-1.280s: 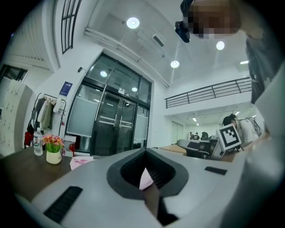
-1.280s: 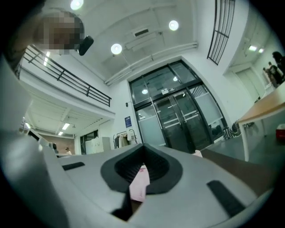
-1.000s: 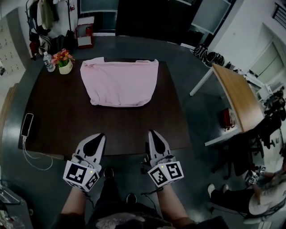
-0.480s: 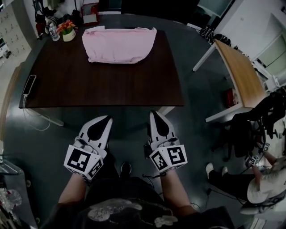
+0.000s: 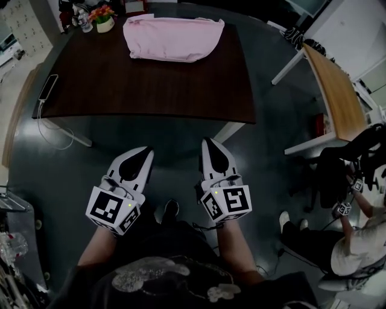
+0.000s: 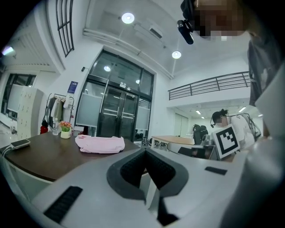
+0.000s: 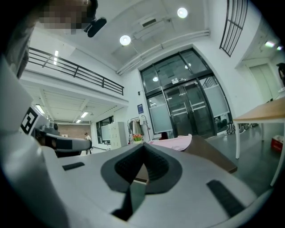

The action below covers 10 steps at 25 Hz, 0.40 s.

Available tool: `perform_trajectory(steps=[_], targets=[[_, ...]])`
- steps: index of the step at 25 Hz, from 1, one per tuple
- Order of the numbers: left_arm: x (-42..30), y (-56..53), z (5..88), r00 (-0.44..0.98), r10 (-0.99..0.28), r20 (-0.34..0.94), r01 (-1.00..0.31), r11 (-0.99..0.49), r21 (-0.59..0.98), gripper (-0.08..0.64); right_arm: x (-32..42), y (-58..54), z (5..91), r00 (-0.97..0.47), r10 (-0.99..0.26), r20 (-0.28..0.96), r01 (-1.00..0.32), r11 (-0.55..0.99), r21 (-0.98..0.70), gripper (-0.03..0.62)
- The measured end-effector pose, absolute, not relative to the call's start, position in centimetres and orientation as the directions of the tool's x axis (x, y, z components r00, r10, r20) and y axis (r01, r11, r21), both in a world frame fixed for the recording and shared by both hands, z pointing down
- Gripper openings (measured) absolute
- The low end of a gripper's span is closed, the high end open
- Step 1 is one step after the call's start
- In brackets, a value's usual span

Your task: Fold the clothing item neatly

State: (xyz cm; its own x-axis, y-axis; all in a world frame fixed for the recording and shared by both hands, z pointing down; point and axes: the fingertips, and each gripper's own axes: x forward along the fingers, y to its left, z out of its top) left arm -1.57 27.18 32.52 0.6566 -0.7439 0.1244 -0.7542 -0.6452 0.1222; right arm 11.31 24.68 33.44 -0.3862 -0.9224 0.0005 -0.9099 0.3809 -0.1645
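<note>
1. What changed: a second ago the tips of both my tongs reached over the near edge of the dark brown wooden table (image 5: 145, 90). Now they hang over bare grey floor, well apart from that edge. I have backed away.
2. Tongs: the left gripper (image 5: 143, 156) and the right gripper (image 5: 209, 145) both have their jaws closed tip to tip. Neither has anything between its pads. Both point roughly level, towards the table.
3. The pale pink folded cloth garment (image 5: 174, 37) lies along the table's far edge, right of the middle. It has kept the same compact shape throughout.
4. My reading: the folding looks finished. Stepping back with empty tongs suggests nothing is left but a check.
5. Head view only: it shows the whole tabletop, the black phone on a white cable (image 5: 48, 87) at the left edge, and the pot of orange flowers (image 5: 104, 18) at the far left corner.
6. Gripper views only: they show the ribbed dark pads meeting. The left gripper view shows the garment (image 6: 100, 144) side-on, low and flat, with the tall glass doors (image 6: 118, 111) behind it. The right gripper view catches only a pink sliver (image 7: 171, 143).
</note>
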Motion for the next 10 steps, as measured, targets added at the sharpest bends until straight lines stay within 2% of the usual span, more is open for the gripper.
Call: perform_trajectory(steps=[10], targets=[[-3.7,25.9,33.1,0.635,-0.760,0.136,-0.772,-0.622,0.129,0.009,9.5,23.1,33.7,-0.398,-0.917,0.036,-0.912,0.391,-0.123,-0.009]])
